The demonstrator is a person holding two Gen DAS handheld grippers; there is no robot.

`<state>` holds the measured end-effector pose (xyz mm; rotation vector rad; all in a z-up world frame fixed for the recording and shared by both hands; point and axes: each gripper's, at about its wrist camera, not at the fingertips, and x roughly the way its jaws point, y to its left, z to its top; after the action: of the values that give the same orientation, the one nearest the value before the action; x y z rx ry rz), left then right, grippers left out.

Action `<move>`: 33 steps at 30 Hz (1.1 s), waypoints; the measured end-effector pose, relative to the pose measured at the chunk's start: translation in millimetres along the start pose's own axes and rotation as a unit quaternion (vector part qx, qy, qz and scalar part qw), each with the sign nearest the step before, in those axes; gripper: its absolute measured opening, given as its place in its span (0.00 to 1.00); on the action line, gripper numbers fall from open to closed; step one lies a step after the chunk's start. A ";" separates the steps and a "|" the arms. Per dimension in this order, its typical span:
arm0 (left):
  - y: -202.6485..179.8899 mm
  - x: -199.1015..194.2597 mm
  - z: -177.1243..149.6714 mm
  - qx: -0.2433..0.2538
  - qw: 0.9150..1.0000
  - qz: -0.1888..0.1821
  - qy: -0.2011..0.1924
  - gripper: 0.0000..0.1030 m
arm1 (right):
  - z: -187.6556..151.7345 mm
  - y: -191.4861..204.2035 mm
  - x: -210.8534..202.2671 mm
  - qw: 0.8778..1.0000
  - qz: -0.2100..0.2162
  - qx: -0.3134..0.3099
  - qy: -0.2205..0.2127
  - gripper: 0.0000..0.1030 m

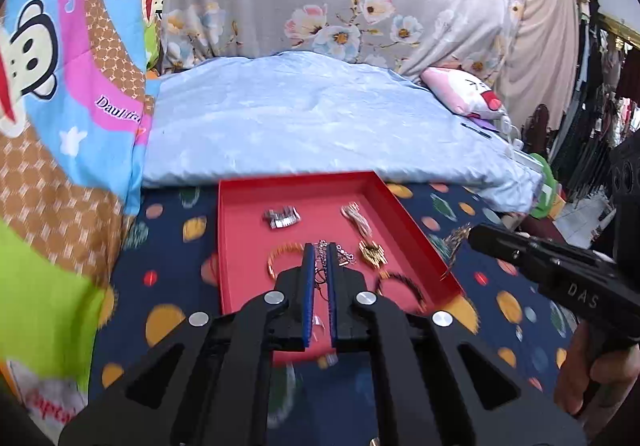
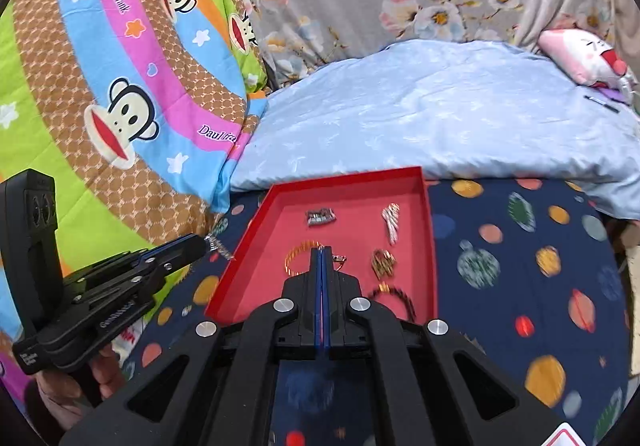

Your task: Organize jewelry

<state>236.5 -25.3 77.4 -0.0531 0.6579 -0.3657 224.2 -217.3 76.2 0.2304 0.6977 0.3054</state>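
Red tray: matt card-like walls and floor. Jewelry in it: gold bangle shiny metal, silver clasp piece bright metal, far-right braided bracelet looks like cord. Left gripper: matt black plastic, blue ribbed pads, brushed metal pivot discs. Navy bedsheet soft printed cloth; pale blue quilt smooth, faintly glossy, creased.

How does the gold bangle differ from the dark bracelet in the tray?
The gold bangle is shiny orange-gold and smooth; the dark bracelet is a near-black twisted cord with a small gold piece. The gold bangle lies mid-tray towards the left wall; the dark bracelet sits at the near right corner. Both are loops lying flat in the red tray, untouched.
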 end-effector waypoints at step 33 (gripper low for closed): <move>32.4 5.4 -0.5 -0.007 0.998 0.064 0.019 0.51 | -9.1 -8.3 -2.1 0.999 -0.035 -0.006 0.007 0.22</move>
<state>250.3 3.2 68.6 -0.0173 0.6974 -0.2392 218.3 -224.8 68.1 0.1923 0.7160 0.2436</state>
